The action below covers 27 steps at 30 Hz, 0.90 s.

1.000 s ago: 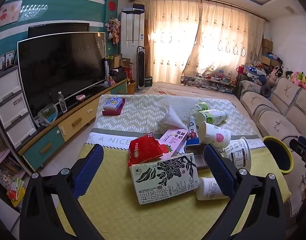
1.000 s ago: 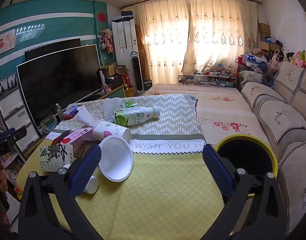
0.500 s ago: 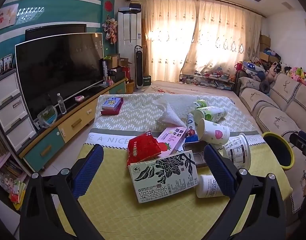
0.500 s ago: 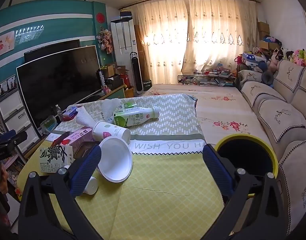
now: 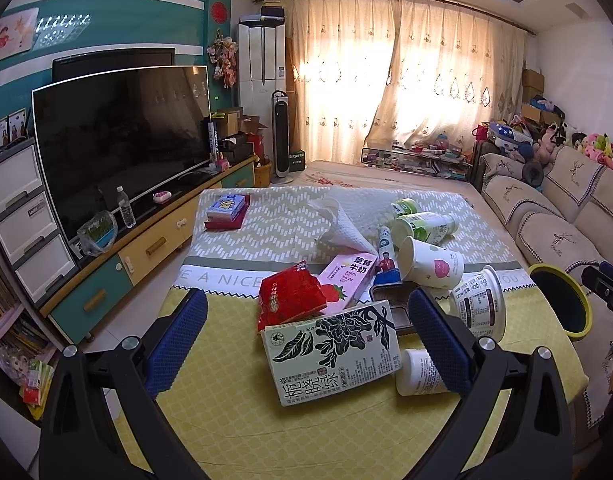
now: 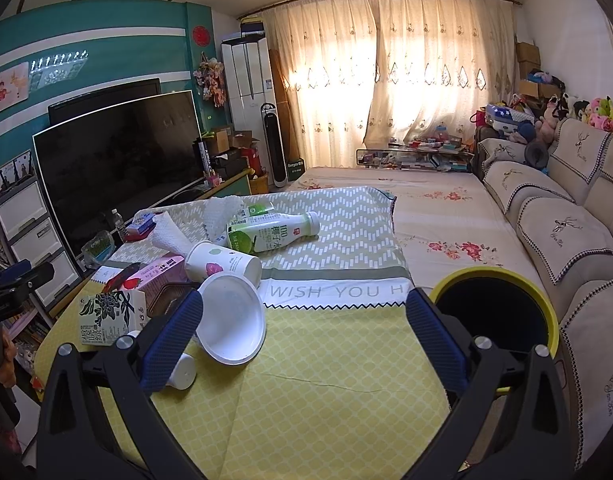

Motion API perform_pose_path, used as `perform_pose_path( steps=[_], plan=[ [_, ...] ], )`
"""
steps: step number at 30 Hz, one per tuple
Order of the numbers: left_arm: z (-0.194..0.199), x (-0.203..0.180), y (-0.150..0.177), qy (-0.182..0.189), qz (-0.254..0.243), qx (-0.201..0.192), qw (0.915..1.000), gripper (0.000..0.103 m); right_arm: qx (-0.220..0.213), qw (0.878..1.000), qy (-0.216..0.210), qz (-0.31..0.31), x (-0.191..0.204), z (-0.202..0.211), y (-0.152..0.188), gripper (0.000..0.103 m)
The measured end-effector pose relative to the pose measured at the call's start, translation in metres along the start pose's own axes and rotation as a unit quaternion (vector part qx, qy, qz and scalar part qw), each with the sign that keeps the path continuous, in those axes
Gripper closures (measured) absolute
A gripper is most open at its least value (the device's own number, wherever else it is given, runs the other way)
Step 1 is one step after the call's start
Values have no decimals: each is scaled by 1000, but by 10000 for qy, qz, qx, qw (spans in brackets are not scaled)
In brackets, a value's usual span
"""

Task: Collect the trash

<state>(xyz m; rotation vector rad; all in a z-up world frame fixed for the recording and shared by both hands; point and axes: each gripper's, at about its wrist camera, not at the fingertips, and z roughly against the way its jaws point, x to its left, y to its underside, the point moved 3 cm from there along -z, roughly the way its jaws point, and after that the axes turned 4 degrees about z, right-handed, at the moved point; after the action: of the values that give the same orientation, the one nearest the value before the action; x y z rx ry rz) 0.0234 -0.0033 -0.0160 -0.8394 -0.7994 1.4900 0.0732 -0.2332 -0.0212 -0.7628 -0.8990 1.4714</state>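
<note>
Trash lies in a heap on the yellow-green tablecloth (image 5: 266, 432). A green-and-white drink carton (image 5: 332, 354) lies nearest, between the fingers of my open left gripper (image 5: 306, 344), which hovers above it. Behind it are a red snack bag (image 5: 290, 300), a pink milk box (image 5: 348, 276), a paper cup (image 5: 430, 264), a white tub (image 5: 478, 306) and a small white bottle (image 5: 418, 372). My right gripper (image 6: 304, 338) is open over bare cloth, with the white tub (image 6: 232, 318) by its left finger. The yellow-rimmed bin (image 6: 494, 312) stands just right of it.
A green bottle (image 6: 270, 234) and crumpled paper towel (image 5: 338, 226) lie farther back, with a small box stack (image 5: 226, 210) at far left. A TV on a cabinet (image 5: 118, 136) lines the left wall, and a sofa (image 6: 554, 232) lines the right.
The left gripper view has risen and pulled back a little from the trash heap. The right gripper has barely moved. Both stay open.
</note>
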Motion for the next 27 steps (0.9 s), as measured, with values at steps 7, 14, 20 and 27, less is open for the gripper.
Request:
perform_pose_path(
  steps=[7, 14, 20, 27],
  plan=[
    [2, 1, 2, -5, -5, 23, 10000, 4, 3, 10000, 0, -10, -1, -2, 4, 6],
    [-3, -3, 3, -25, -1, 43, 10000, 4, 16, 10000, -2, -21, -1, -4, 5, 6],
    [-4, -1, 2, -22, -2, 44, 10000, 4, 20, 10000, -4, -29, -1, -5, 5, 6],
    [-4, -3, 2, 7, -22, 53, 10000, 4, 26, 10000, -10, -40, -2, -5, 5, 6]
  ],
)
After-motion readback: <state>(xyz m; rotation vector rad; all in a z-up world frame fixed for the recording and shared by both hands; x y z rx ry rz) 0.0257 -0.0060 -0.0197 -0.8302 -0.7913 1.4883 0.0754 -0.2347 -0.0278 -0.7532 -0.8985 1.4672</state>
